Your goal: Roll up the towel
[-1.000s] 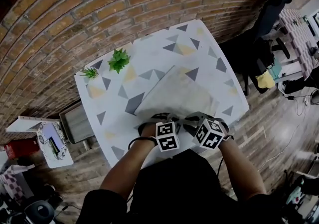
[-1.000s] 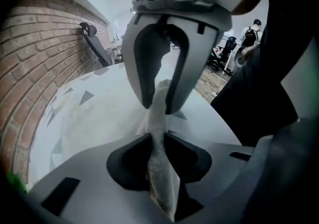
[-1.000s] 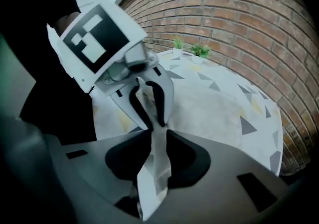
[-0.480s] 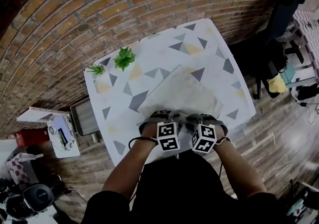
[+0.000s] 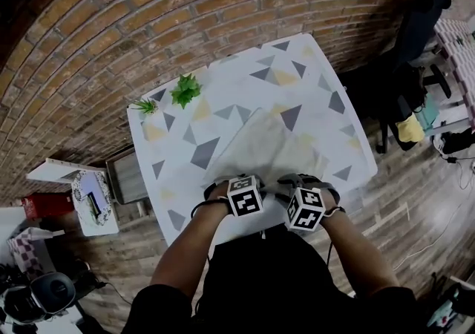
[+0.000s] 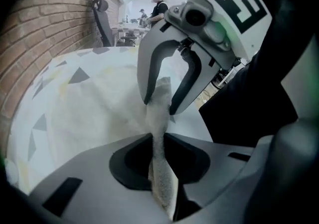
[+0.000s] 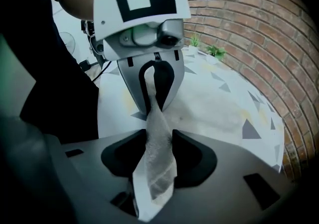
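A pale towel [image 5: 271, 143] lies flat on the triangle-patterned table [image 5: 223, 80]. Both grippers sit at its near edge, close together. My left gripper [image 5: 241, 190] points steeply down. Its jaws have just been closing, and in the left gripper view a bunched strip of towel [image 6: 160, 133] is pinched between them [image 6: 162, 168]. My right gripper [image 5: 300, 195] has just been opening its jaws. The towel edge [image 7: 155, 153] still stands between them [image 7: 154, 168], and the fingers [image 6: 147, 88] look apart from it. Each gripper view shows the other gripper straight ahead on the same raised fold.
Two small green plants [image 5: 185, 90] [image 5: 145, 106] stand at the table's far left corner beside a brick wall [image 5: 148, 13]. A black chair [image 5: 415, 21] is off to the right. A low stand with clutter [image 5: 89, 195] is on the floor at left. The person's body is against the near table edge.
The left gripper's marker cube has rolled and shifted slightly up and left. The right gripper has sunk a little. Both stay at the towel's near edge, which is lifted into a fold.
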Demonstrator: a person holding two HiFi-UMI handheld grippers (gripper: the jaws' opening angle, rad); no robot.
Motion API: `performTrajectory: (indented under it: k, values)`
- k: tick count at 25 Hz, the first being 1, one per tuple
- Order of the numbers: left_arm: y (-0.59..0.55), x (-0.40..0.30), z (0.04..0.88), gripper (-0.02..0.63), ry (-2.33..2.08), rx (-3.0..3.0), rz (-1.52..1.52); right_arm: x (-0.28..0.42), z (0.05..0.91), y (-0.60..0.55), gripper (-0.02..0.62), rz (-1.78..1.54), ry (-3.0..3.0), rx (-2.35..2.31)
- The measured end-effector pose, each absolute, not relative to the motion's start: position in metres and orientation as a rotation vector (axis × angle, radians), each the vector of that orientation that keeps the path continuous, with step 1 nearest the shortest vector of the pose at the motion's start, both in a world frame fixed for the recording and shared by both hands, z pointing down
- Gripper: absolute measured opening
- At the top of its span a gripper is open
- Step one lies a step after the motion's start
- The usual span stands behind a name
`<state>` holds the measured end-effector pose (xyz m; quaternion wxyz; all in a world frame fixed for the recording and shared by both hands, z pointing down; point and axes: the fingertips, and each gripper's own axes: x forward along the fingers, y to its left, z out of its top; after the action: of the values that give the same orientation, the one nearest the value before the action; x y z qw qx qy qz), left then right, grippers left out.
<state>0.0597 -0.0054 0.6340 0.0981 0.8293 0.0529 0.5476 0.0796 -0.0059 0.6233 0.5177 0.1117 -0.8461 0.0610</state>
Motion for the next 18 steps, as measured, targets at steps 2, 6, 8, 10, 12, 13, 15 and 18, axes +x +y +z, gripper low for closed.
performTrajectory:
  k: [2, 6, 8, 10, 12, 13, 15, 18]
  values:
    - [-0.005, 0.058, 0.635, 0.075, 0.161, 2.435, 1.611, 0.082, 0.631, -0.002, 0.181, 0.170, -2.013, 0.251]
    - [-0.018, 0.055, 0.631, 0.127, 0.087, 2.523, 1.697, 0.083, 0.638, -0.004, 0.130, 0.253, -2.009, 0.248]
    - [-0.025, 0.053, 0.627, 0.188, 0.038, 2.604, 1.803, 0.083, 0.638, -0.007, 0.112, 0.317, -2.015, 0.243]
    - [-0.025, 0.054, 0.623, 0.199, 0.030, 2.671, 1.877, 0.083, 0.636, -0.010, 0.092, 0.382, -2.018, 0.232]
    - [-0.019, 0.057, 0.622, 0.199, 0.057, 2.713, 1.911, 0.084, 0.635, -0.015, 0.081, 0.443, -2.020, 0.228]
    - [-0.016, 0.059, 0.623, 0.199, 0.072, 2.725, 1.919, 0.084, 0.635, -0.018, 0.080, 0.471, -2.024, 0.235]
    - [-0.015, 0.063, 0.627, 0.198, 0.081, 2.739, 1.929, 0.085, 0.635, -0.027, 0.081, 0.508, -2.031, 0.277]
    - [-0.023, 0.066, 0.631, 0.182, 0.024, 2.746, 1.886, 0.086, 0.628, -0.037, 0.112, 0.464, -2.026, 0.343]
